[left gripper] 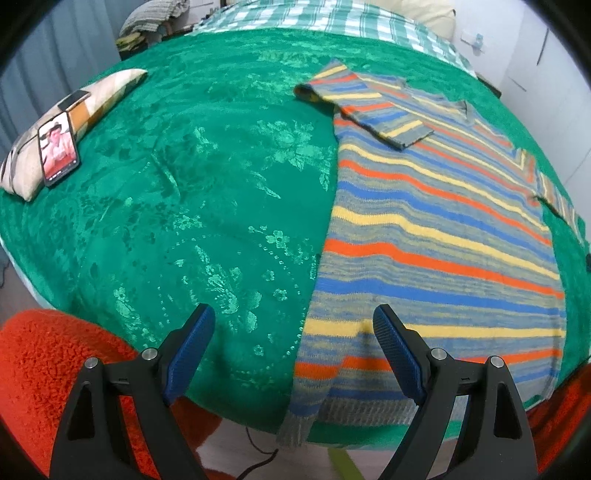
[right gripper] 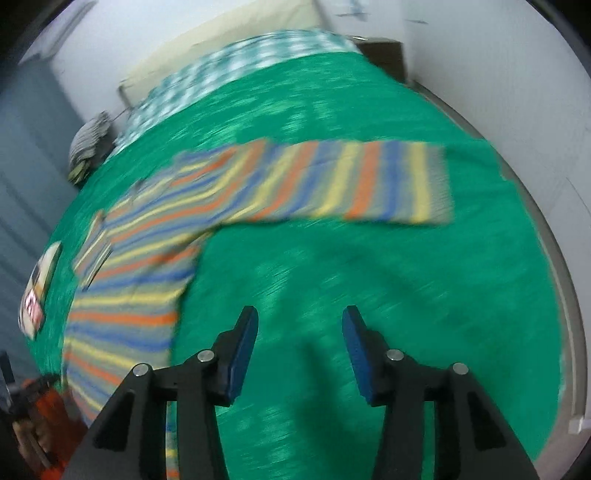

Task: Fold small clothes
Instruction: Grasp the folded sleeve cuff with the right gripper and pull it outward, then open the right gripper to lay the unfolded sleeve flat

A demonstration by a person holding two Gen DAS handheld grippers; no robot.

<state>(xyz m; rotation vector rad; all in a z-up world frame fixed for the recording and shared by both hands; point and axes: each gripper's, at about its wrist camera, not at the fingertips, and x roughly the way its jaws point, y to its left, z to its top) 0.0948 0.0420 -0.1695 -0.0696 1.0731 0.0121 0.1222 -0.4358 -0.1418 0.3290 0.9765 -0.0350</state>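
Observation:
A knitted sweater (left gripper: 443, 229) with orange, yellow, blue and grey stripes lies flat on the green bedspread (left gripper: 184, 184). One sleeve (left gripper: 369, 107) is folded across its chest. My left gripper (left gripper: 293, 314) stands open above the hem's near left corner, with one finger over the knit, the other over the bedspread, and nothing between them. The right wrist view is blurred. It shows the sweater (right gripper: 129, 288) at the left with its other sleeve (right gripper: 332, 181) stretched out to the right. My right gripper (right gripper: 300, 314) is open over bare bedspread (right gripper: 369, 295), holding nothing.
A phone (left gripper: 59, 147) with a lit screen leans on a patterned pillow (left gripper: 96, 99) at the bed's left. An orange fleece sleeve (left gripper: 44, 369) fills the lower left. A green checked sheet (left gripper: 332, 18) covers the bed's far end. A cable (left gripper: 258, 458) runs on the floor below.

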